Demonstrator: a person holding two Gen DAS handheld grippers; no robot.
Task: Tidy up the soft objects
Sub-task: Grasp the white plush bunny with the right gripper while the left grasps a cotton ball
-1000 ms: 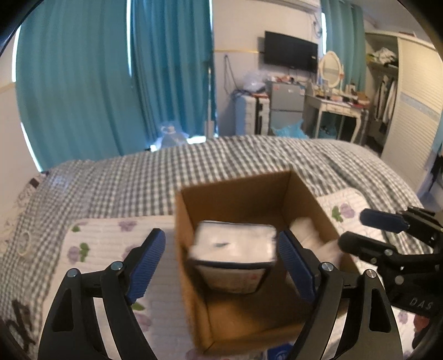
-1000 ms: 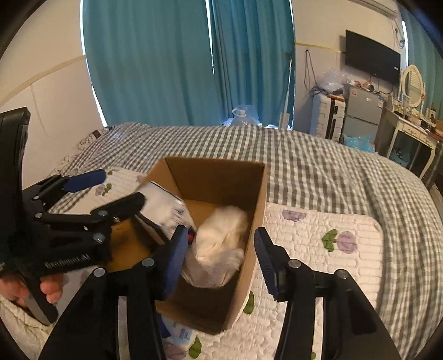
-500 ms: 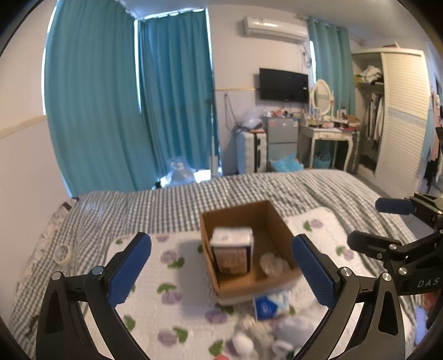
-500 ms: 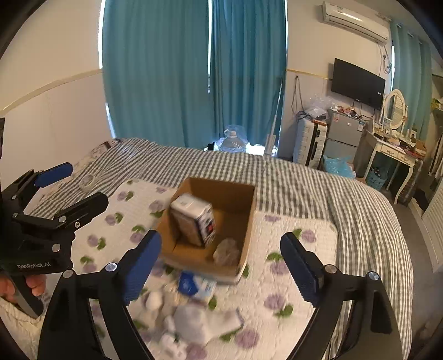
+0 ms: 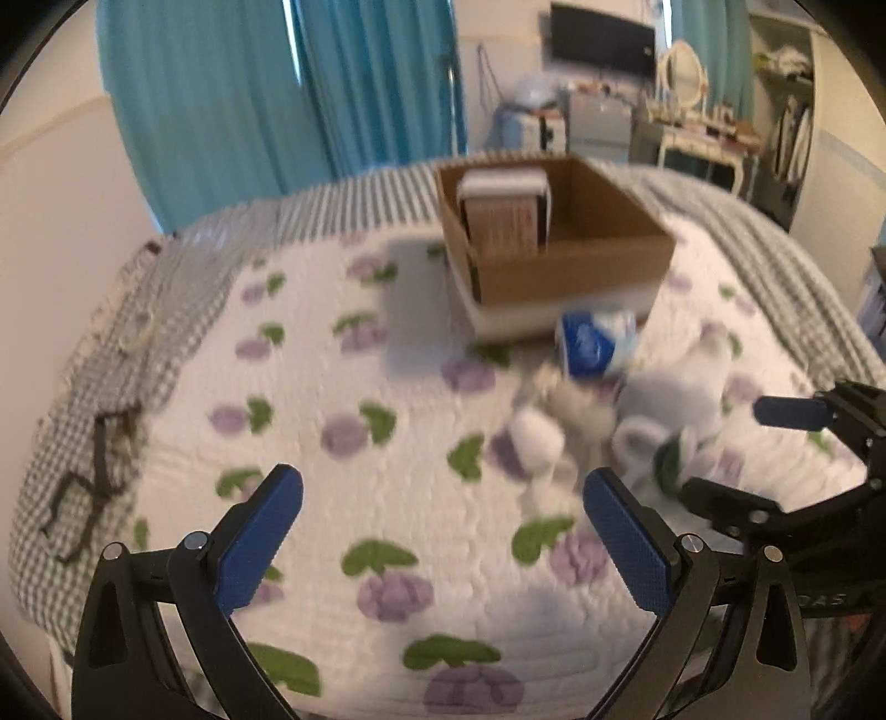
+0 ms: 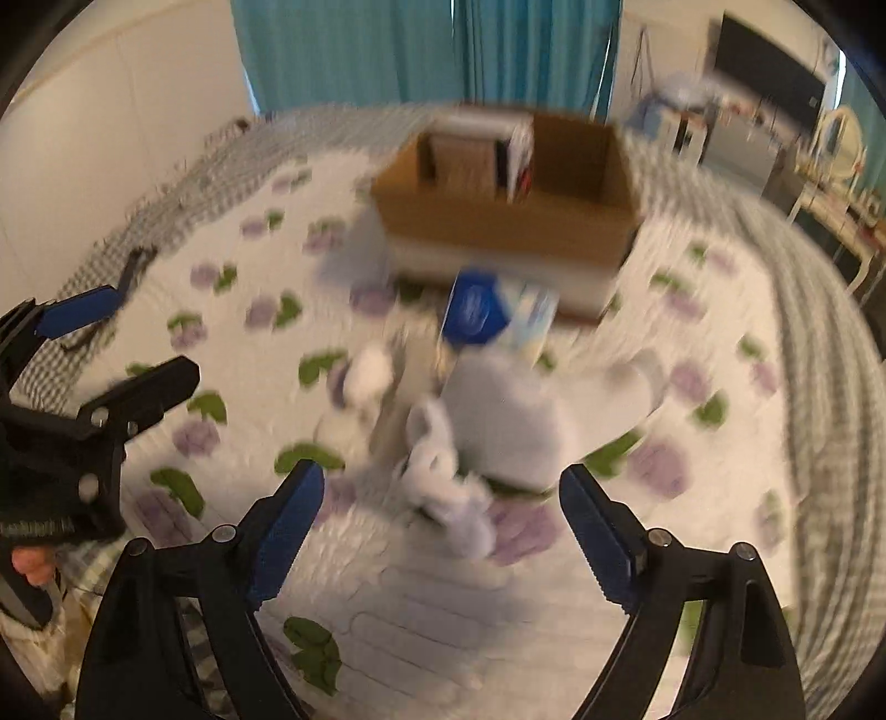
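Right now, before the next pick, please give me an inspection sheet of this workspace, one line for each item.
Surface: white floral quilt over a grey checked bedspread.
Job's things: cardboard box with a white pack upright inside; blue and white pack on the quilt just in front of the box; pile of white soft items nearer the cameras. Motion blur hides their details.
Clutter: dark thin object at the bed's left edge, kind unclear.
Grippers: left gripper open, empty; right gripper open, empty, above the pile.
Cables: nothing seen.
Surroundings: teal curtains, wall television, dressing table with mirror.
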